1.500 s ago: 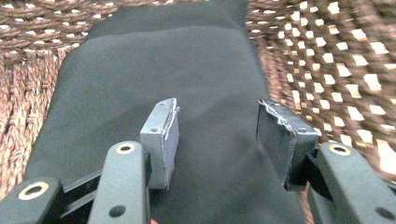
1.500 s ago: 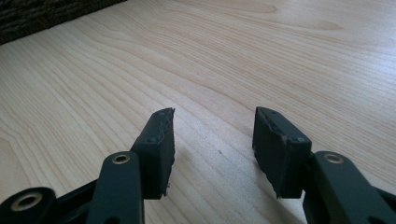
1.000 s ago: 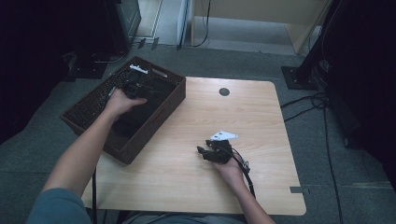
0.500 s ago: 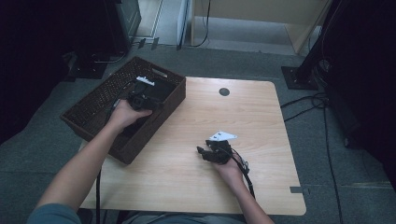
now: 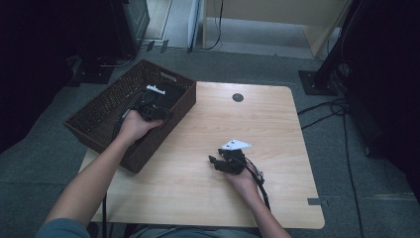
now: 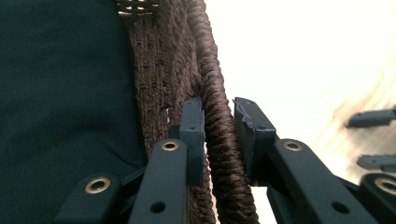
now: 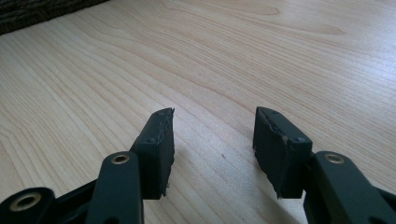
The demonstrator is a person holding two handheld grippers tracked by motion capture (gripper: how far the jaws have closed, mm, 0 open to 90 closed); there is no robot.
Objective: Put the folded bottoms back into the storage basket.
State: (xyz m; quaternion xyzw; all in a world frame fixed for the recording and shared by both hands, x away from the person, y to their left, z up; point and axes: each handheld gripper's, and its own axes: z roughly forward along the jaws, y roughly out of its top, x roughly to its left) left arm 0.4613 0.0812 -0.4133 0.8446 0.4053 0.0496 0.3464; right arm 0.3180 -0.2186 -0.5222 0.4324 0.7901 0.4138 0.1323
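A dark brown woven basket [image 5: 101, 106] sits on the table's left side, overhanging its edge. My left gripper [image 5: 157, 113] reaches over the basket's right wall. In the left gripper view its jaws have just been closing, and both pads now press the braided rim [image 6: 222, 154] between them. A dark flat thing [image 6: 60, 93] lies inside the basket. My right gripper [image 5: 215, 161] rests low on the wooden table [image 5: 277, 129] near the front middle, pointing left. In the right gripper view its jaws [image 7: 212, 126] stand apart with only bare wood between them.
A small dark round disc [image 5: 237, 97] is set in the tabletop at the back. A white tag [image 5: 155, 89] shows inside the basket. Cables [image 5: 322, 111] run over the grey floor on the right, beside a dark stand's base [image 5: 317, 79].
My left hand came down and toward the basket's right wall, and its jaws narrowed onto the rim. The right hand and gripper stayed where they were.
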